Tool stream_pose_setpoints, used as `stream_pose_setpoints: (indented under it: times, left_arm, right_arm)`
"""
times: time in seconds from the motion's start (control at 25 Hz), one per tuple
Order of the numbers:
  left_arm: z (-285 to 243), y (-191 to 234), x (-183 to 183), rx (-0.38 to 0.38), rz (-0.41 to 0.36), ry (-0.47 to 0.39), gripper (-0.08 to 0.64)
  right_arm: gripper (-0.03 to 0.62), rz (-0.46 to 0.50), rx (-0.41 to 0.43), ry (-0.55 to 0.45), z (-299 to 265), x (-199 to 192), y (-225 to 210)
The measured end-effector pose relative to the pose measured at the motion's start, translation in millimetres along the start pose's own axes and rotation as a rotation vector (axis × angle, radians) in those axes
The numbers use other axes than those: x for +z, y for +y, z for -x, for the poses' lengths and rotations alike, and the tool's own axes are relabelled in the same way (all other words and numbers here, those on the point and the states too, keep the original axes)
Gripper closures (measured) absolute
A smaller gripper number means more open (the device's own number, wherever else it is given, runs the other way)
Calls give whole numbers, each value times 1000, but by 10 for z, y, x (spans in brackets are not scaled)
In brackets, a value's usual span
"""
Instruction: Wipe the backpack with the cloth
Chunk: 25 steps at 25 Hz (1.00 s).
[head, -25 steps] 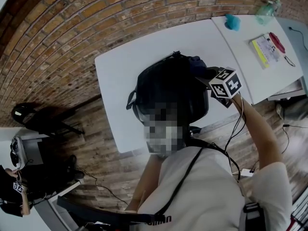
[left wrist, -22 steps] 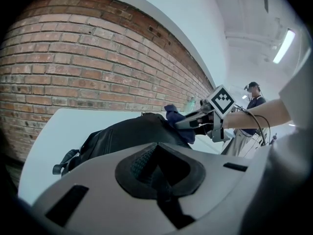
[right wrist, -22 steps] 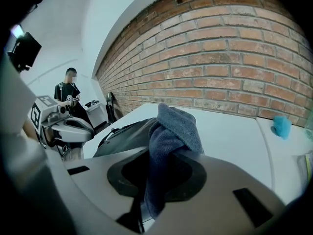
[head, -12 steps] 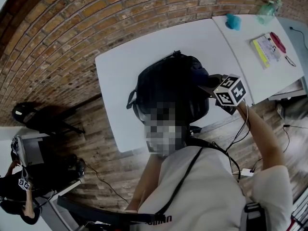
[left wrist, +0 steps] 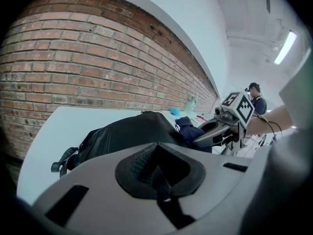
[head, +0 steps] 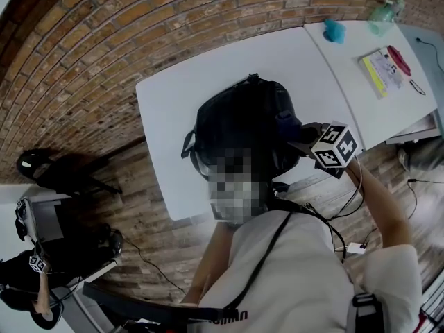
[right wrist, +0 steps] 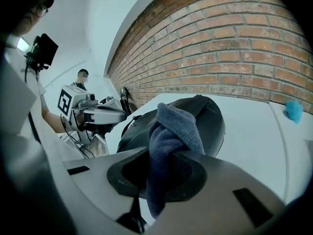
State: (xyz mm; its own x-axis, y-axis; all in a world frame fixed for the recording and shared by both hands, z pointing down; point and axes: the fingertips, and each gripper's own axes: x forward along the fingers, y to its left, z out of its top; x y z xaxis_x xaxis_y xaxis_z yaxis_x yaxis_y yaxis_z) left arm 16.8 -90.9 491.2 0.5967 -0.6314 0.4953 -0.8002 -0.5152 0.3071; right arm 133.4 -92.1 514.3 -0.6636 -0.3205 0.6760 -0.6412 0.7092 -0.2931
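A black backpack (head: 239, 127) lies on the white table (head: 173, 96), partly hidden in the head view by the mosaic patch. My right gripper (head: 300, 136) is at the backpack's near right side, shut on a dark blue cloth (head: 286, 121) that rests against the bag. In the right gripper view the cloth (right wrist: 168, 141) is bunched between that gripper's (right wrist: 161, 180) jaws, in front of the backpack (right wrist: 212, 116). My left gripper (left wrist: 156, 173) is shut with nothing in it, held off the backpack (left wrist: 122, 133) on the opposite side; the head view hides it.
A second white table (head: 361, 96) adjoins on the right, carrying a teal object (head: 334, 31), a green bottle (head: 383, 14), a booklet (head: 383, 71) and a red item (head: 399, 60). A black chair (head: 52, 168) stands on the left. Another person (head: 28, 283) is at lower left.
My right gripper has slid with the cloth down the backpack's right side, toward the table's near edge. The person at lower left has shifted.
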Motion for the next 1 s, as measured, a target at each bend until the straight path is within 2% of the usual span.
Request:
stream_pose_setpoints:
  times: [0.24,1.0]
  left_arm:
    - [21,27,-1,7,3,1,557]
    - [38,-32,-49,7,12,1,557]
  right_arm:
    - [523,33,33,44,22,-123,168]
    - [524,42,138,114,95,-381,478]
